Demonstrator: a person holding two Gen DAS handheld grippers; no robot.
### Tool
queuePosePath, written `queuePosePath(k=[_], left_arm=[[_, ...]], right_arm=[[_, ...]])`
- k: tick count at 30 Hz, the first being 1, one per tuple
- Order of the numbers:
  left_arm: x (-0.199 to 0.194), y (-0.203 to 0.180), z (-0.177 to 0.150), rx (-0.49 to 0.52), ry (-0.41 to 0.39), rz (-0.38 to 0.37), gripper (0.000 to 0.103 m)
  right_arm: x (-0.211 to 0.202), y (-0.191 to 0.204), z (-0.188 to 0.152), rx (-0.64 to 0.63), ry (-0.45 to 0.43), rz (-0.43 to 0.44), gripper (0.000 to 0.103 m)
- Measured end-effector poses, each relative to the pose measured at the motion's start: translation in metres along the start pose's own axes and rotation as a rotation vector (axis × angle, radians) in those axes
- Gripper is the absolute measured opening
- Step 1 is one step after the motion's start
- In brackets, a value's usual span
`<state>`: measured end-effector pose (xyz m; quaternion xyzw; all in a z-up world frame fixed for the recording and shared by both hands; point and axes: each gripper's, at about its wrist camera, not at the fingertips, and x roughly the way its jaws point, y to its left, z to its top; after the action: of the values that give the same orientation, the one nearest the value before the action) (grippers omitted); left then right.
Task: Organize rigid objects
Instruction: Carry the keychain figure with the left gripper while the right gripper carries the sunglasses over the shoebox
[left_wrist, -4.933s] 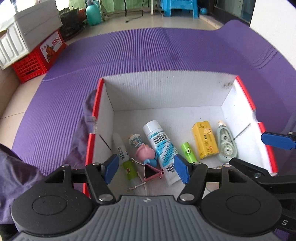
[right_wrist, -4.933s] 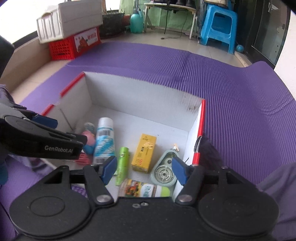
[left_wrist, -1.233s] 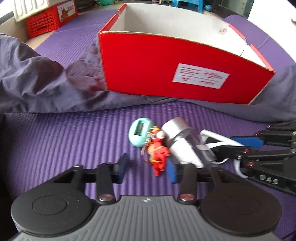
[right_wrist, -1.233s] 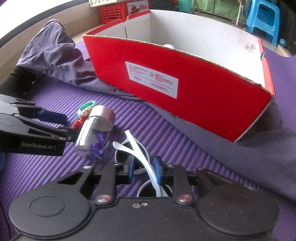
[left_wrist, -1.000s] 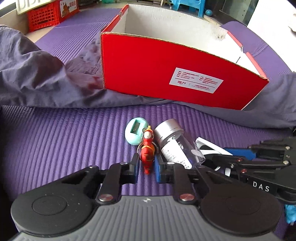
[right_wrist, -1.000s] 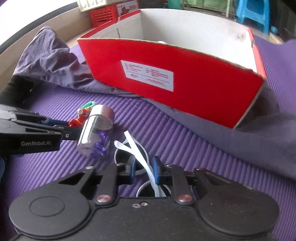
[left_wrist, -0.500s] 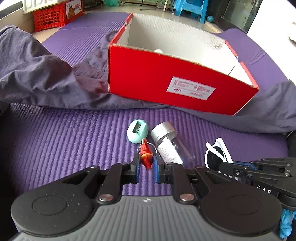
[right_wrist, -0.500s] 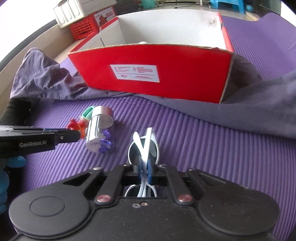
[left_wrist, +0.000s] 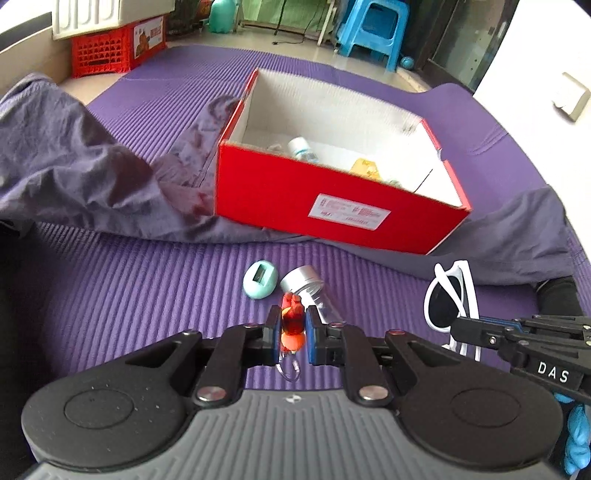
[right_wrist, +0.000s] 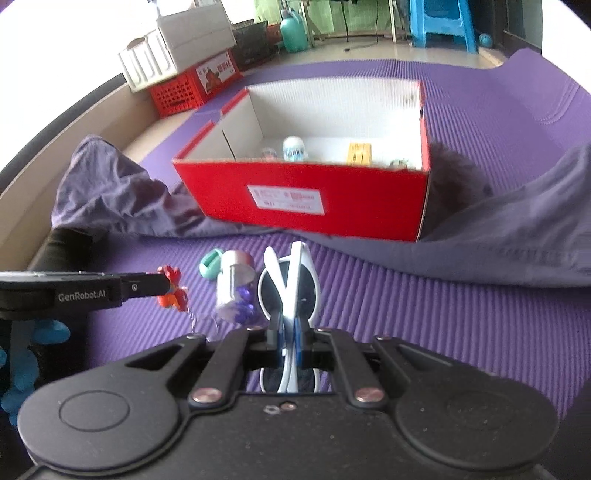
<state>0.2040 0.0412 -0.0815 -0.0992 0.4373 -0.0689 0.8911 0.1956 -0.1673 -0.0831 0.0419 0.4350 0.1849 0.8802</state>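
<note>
Above the mat (left_wrist: 147, 280), both tongs (left_wrist: 291, 334) (right_wrist: 289, 341) angle downward.

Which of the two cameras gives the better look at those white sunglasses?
The left wrist view. There the white sunglasses show from the side, a dark lens and white frame, pinched by the right tool. In the right wrist view the sunglasses are seen edge-on between that tool's closed fingers, which hide the lower part.

Left gripper (left_wrist: 291, 334) clamped tight on red figurine keychain (left_wrist: 291, 325), angled down. Right gripper (right_wrist: 290, 341) at its 3 o'clock, pinching white sunglasses (right_wrist: 286, 291).
</note>
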Motion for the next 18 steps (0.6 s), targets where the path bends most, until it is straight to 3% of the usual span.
queuePosePath(k=[9,18], left_arm=[[-0.032,-0.019,0.037,0.039,-0.041,-0.019,0.013],[-0.050,-0.039,0.096,0.111,-0.145,-0.014,0.013]], right_arm=[[-0.032,0.010,0.037,-0.028,-0.046,-0.018,0.005],[-0.044,0.014,0.086,-0.070,-0.118,-0.045,0.005]])
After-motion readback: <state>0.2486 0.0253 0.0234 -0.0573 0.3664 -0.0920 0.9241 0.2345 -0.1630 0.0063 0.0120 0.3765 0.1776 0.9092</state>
